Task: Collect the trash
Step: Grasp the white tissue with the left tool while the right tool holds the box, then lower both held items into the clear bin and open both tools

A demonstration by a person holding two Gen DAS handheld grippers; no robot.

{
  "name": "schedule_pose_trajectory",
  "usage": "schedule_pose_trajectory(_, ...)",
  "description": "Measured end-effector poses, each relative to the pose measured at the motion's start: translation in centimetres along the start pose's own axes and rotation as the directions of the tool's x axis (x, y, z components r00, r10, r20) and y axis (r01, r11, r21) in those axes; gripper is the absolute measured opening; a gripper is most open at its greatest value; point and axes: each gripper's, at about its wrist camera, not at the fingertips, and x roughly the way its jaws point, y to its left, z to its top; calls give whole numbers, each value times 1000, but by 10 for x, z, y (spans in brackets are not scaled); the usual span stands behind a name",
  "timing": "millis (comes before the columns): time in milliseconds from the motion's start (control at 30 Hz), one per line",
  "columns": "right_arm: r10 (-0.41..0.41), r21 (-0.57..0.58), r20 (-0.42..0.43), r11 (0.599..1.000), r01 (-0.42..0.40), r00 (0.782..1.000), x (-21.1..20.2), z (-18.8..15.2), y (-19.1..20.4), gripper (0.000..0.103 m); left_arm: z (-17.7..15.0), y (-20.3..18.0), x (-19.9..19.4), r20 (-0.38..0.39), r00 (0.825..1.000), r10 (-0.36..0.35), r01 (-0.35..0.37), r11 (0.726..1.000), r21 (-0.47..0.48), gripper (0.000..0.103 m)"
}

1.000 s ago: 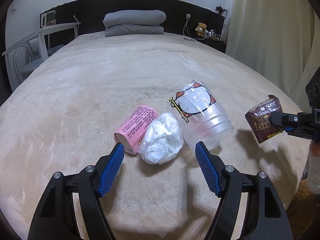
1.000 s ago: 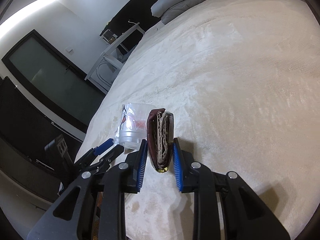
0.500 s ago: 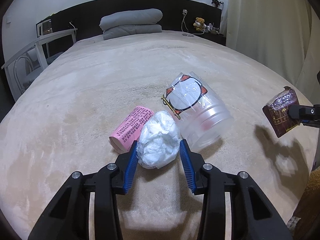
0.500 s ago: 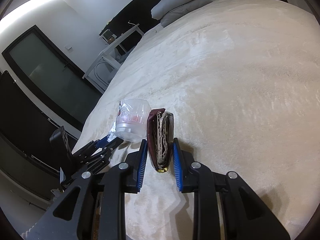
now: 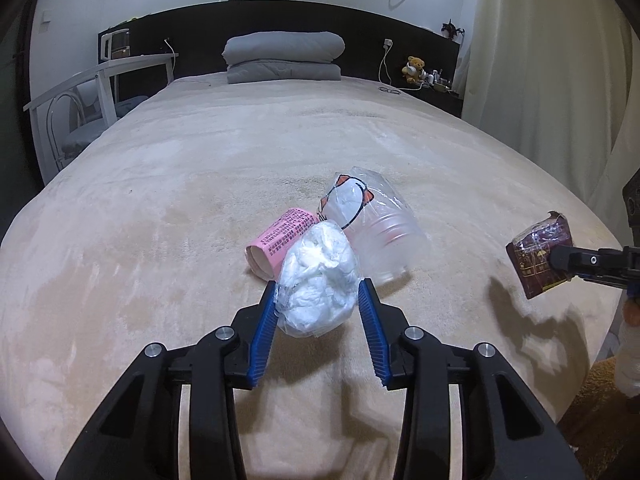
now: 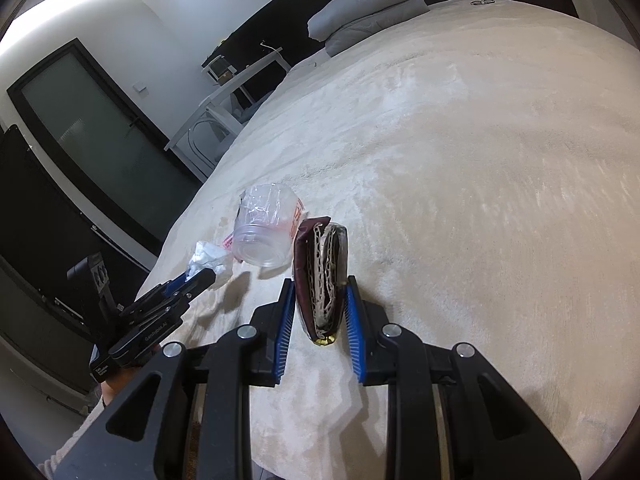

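Right now the left gripper (image 5: 318,306) has its 2 blue pads (image 5: 264,334) pressed on both sides of a white bag of tissue (image 5: 318,286). It looks like it is holding the bag. The bag is soft and puffy, with crinkly clear plastic on the outside and crumpled white paper inside. Soft things squash, so the bag could slip out if the squeeze is too light. The plastic looks slick too, and that would make it slide. I cannot tell if the bag is off the bed (image 5: 160,184) or touching it.

Just behind the bag lies a pink paper roll (image 5: 280,240) with tiny print on it. It looks like it touches the bag, so lifting the bag might nudge it. Next to the roll is a clear plastic cup (image 5: 376,224) lying on its side, with a red and black picture on it. The cup is round and light, so a bump could make it roll.

The right gripper (image 6: 318,304) is closed on a dark red wrapper (image 6: 320,280), held up above the bed near its edge. The wrapper is flat, folded and shiny. It is thin, so it could slide down and fall if the hand tips
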Motion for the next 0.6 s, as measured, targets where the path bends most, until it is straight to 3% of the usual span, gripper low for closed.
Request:
schedule_pose_trajectory(300, 14, -41, 26, 999, -13, 1000, -22, -23, 24, 26, -22, -13, -49, 58, 998, -18, 21, 999, -49, 39)
schedule_pose_trajectory(600, 9, -82, 51, 997, -5, 999, -58, -57, 36, 26, -43, -33, -93, 115, 992, -60, 64, 997, -32, 39)
